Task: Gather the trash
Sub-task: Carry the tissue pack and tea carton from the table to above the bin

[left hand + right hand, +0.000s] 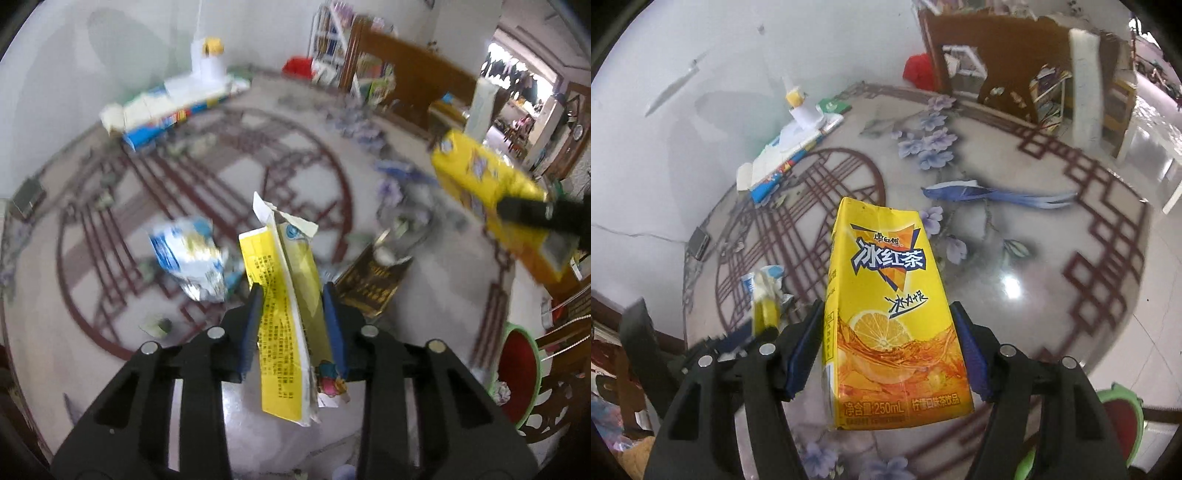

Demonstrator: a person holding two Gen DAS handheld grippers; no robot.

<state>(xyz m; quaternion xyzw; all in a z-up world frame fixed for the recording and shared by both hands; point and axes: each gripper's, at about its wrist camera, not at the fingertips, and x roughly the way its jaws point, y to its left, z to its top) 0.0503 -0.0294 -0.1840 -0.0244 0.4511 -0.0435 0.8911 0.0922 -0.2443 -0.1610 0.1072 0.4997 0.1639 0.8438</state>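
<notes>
Carrying looks like the step in hand: the left gripper (293,325) pinches a flattened yellow carton (284,317), the right gripper (890,350) clamps the iced-tea carton (886,306), both aloft, probably wanting release over the green-rimmed bin (519,373).

A flattened yellow wrapper (286,306) and a yellow iced-tea carton (886,321), each upright, clamped off the floor.

A: Where did each camera look from?

B: Each sat on its gripper, tilted down at the patterned floor (110,206), close above it.

A: Anything shared?

B: Both caught the yellow tea carton (886,314) and the white wall (701,55).
</notes>
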